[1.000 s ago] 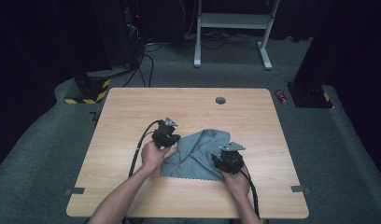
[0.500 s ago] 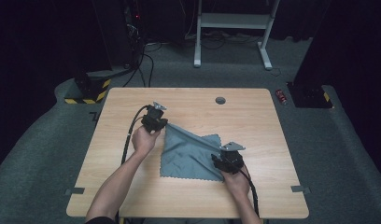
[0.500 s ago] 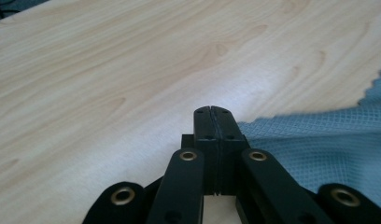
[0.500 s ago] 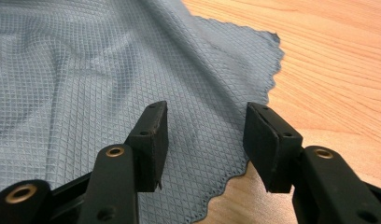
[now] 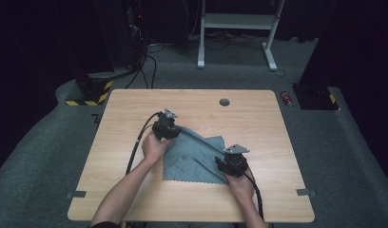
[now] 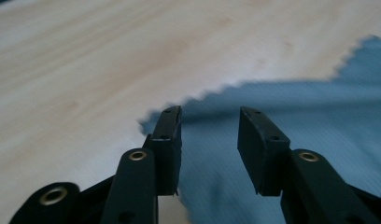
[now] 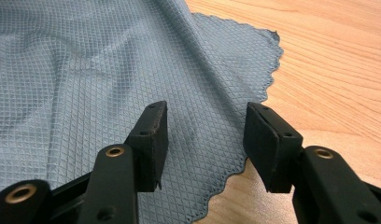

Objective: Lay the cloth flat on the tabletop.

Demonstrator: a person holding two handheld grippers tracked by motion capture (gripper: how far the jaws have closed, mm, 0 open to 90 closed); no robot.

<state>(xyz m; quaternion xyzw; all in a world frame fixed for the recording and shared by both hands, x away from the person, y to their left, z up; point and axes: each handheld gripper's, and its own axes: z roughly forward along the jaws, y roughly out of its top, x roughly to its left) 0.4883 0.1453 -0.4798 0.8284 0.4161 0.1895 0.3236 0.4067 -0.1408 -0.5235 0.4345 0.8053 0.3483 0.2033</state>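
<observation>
The left gripper [image 6: 209,140] has just been opening; its jaws stand apart over the far corner of the grey-blue cloth [image 6: 291,116], nothing pinched between them. The right gripper [image 7: 205,140] also gapes, its jaws apart above the cloth's scalloped near edge. The cloth lies rumpled mid-counter [image 5: 135,109], a raised fold running between the two grippers.

Black claw [image 6: 209,140]: brass-ringed screws, trailing black cable.
</observation>
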